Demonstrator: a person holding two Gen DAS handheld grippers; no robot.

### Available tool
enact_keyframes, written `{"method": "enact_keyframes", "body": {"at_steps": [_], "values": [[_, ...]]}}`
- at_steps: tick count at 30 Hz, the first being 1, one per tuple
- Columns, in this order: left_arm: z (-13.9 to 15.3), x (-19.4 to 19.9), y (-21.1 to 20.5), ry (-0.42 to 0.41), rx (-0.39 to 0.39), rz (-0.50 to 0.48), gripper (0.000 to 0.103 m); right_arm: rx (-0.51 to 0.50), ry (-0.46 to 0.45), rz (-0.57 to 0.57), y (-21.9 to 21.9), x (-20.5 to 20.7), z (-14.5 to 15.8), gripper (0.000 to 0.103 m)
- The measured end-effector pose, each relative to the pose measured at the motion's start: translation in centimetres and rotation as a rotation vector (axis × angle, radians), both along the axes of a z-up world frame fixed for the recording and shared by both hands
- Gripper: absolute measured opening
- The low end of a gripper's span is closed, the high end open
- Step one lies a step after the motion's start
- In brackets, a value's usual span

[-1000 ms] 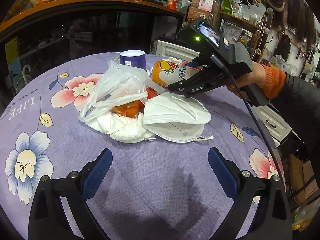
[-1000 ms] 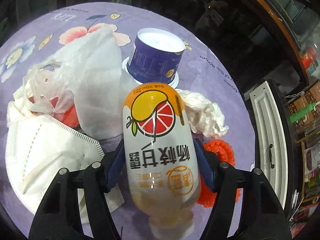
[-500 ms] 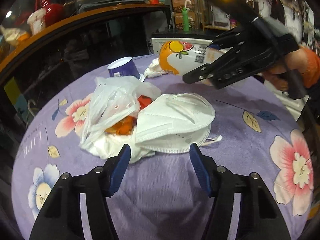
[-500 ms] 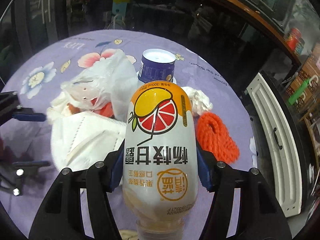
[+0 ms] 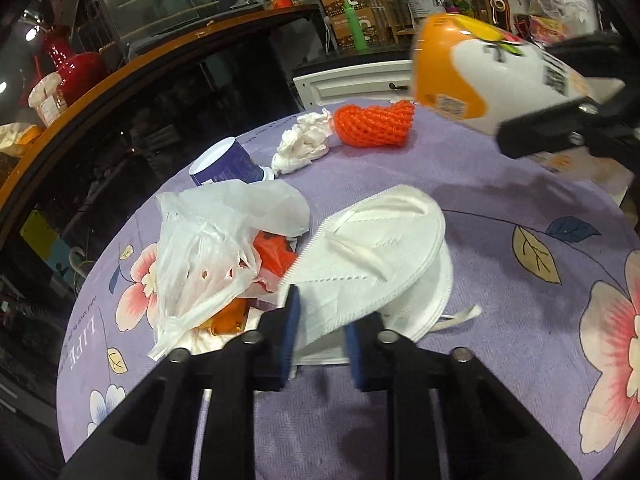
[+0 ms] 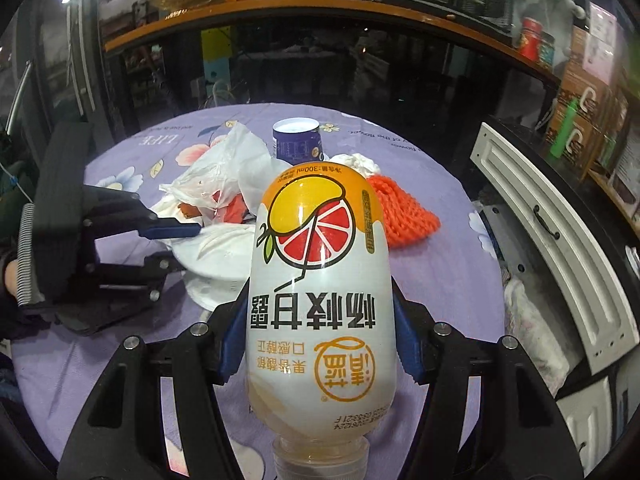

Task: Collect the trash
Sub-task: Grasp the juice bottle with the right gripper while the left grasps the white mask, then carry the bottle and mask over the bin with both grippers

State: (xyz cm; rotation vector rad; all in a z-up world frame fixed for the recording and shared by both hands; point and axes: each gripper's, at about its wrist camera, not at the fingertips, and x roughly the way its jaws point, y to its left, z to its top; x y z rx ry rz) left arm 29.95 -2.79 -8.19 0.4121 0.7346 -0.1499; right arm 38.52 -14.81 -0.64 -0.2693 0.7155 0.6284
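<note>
My right claw is clamped on the white-and-orange plastic drink bottle, held above the purple floral worktop. My left claw is closing, the white folded face mask between its pads.

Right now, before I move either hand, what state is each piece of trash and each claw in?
Left claw: closing, edge of the white mask between its pads.
Right claw: shut on the drink bottle.
Drink bottle: held above the table, neck toward the camera.
Mask: lying flat on the table.
Plastic bag: crumpled, over orange scraps.
Cup: standing upside down.
Tissue: balled up.
Orange net: lying loose.
</note>
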Motion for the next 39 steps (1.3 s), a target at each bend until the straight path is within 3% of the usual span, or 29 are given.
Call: {"method": "enact_keyframes", "body": {"at_steps": [6, 13, 21, 30, 39], "values": [[1.4, -1.2, -0.4, -0.04, -0.063, 0.013, 0.004, 0.073, -0.033, -0.058, -2.6, -3.0, 0.4, 0.062], [4.3, -4.2, -1.4, -0.082, -0.201, 0.019, 0.004, 0.156, -0.041, -0.143, -5.9, -6.8, 0.1, 0.061], [4.6, -7.4, -4.1, -0.071, -0.32, -0.011, 0.004, 0.209, -0.028, -0.239, -10.1, -11.1, -0.9, 0.062], [5.8, -10.7, -9.6, -0.066, -0.409, -0.121, 0.004, 0.255, -0.005, -0.403, -16.9, -15.9, -3.1, 0.062], [6.3, -11.4, -15.8, -0.056, -0.445, -0.239, 0.004, 0.238, 0.039, -0.572, -22.9, -17.0, -6.6, 0.062]]}}
